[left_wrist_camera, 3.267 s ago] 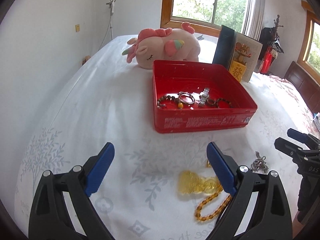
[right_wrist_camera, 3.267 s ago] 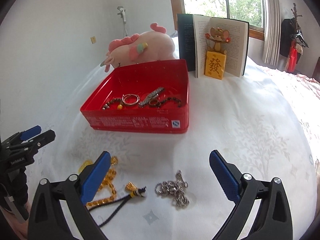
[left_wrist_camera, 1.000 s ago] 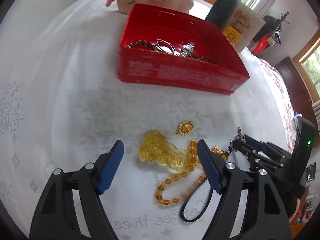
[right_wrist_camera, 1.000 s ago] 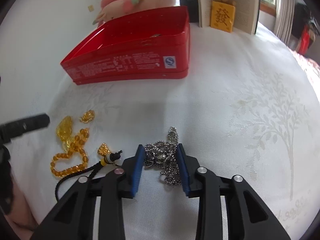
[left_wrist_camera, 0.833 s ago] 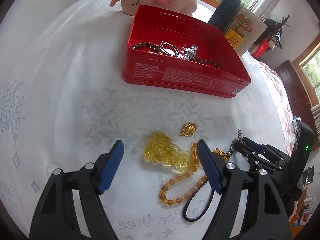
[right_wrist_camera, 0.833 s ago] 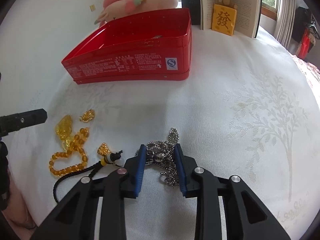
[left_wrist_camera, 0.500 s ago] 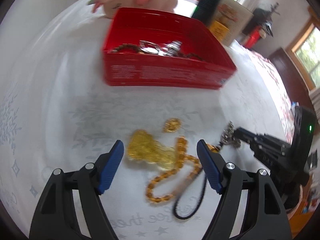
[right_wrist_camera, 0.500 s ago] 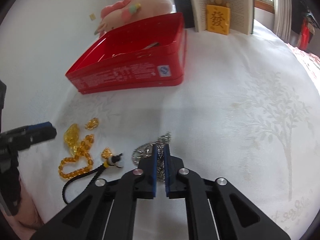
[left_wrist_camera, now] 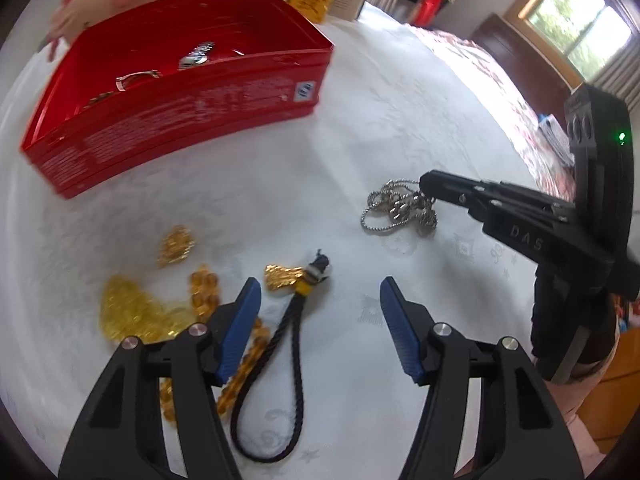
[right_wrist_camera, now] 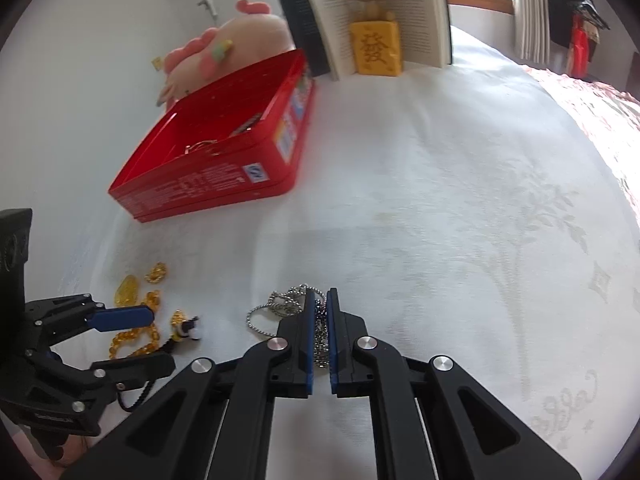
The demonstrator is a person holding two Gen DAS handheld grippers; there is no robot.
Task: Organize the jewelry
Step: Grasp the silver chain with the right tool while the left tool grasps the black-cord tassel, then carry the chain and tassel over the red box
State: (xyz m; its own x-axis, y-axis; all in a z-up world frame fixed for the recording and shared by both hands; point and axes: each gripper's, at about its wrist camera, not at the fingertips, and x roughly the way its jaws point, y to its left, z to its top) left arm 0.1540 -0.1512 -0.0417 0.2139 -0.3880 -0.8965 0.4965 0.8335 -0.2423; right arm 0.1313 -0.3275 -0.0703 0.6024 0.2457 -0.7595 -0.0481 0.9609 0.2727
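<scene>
My right gripper (right_wrist_camera: 320, 300) is shut on the silver chain necklace (right_wrist_camera: 280, 308), which still touches the white cloth; from the left wrist view the same gripper (left_wrist_camera: 424, 188) pinches the chain (left_wrist_camera: 394, 210). My left gripper (left_wrist_camera: 320, 300) is open and empty, over a black cord with a gold charm (left_wrist_camera: 286, 274). An amber bead string with a yellow pendant (left_wrist_camera: 132, 314) and a small gold piece (left_wrist_camera: 176, 246) lie to its left. The red tin (left_wrist_camera: 180, 96) holds a watch, a bangle and beads.
A pink plush unicorn (right_wrist_camera: 232, 52), an open book (right_wrist_camera: 376, 12) and a yellow block (right_wrist_camera: 376, 50) stand behind the tin. The white patterned cloth (right_wrist_camera: 460, 220) covers the surface. A red-patterned cover lies at the far right (right_wrist_camera: 592, 96).
My right gripper has closed on the silver chain. My left gripper has swung right, from over the amber pendant to over the black cord, and stays open.
</scene>
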